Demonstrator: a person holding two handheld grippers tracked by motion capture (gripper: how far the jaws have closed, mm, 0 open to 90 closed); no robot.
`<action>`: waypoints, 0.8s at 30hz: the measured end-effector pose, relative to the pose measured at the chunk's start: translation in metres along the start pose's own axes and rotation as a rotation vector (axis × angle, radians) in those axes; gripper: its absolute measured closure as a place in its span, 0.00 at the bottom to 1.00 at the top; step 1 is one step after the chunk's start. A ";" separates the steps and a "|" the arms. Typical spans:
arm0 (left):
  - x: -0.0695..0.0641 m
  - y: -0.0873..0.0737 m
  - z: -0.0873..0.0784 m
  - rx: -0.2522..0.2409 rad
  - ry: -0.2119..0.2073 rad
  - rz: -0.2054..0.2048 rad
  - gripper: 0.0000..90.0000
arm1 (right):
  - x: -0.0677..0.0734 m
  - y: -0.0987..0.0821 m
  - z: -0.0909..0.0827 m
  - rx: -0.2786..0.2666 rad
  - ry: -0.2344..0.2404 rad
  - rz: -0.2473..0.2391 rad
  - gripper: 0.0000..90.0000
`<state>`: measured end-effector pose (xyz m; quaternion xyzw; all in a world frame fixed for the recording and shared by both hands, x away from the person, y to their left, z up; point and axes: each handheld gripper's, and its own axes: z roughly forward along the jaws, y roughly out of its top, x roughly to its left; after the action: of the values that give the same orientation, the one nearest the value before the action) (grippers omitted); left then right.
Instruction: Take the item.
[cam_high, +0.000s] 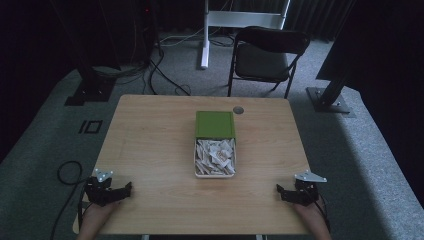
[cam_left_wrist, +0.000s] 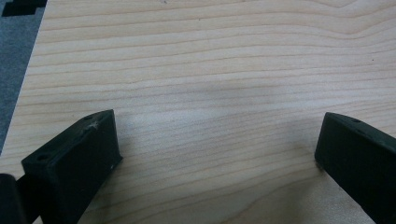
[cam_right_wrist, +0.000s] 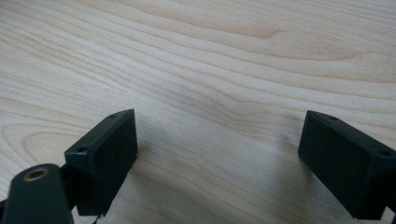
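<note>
A white box (cam_high: 215, 158) full of white paper pieces sits in the middle of the wooden table (cam_high: 150, 150). Its green lid (cam_high: 215, 124) lies flat just behind it, touching the box's far edge. My left gripper (cam_high: 120, 191) rests at the table's near left corner, open, with bare wood between its jaws (cam_left_wrist: 217, 140). At the near right corner my right gripper (cam_high: 281, 192) is likewise open over bare wood (cam_right_wrist: 219, 135). Both are far from the box.
A small dark round spot (cam_high: 238, 110) lies on the table behind the lid. Past the far edge stand a black folding chair (cam_high: 267, 55), a white stand (cam_high: 205, 35) and cables on the grey carpet. Dark frame feet (cam_high: 327, 100) flank the table.
</note>
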<state>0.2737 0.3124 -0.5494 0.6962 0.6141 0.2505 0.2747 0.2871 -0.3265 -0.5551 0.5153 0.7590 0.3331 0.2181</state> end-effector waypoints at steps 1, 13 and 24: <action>0.000 0.000 0.000 0.000 0.000 0.000 0.01 | 0.000 0.000 0.000 0.000 0.000 0.000 0.13; 0.000 0.000 0.000 0.002 0.000 0.002 0.01 | 0.000 0.001 -0.001 0.009 -0.001 0.000 0.13; 0.000 0.000 0.000 0.001 0.000 0.002 0.01 | -0.001 0.002 0.000 0.017 0.001 0.000 0.13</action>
<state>0.2736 0.3125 -0.5493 0.6969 0.6137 0.2503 0.2740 0.2889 -0.3270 -0.5537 0.5169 0.7618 0.3268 0.2135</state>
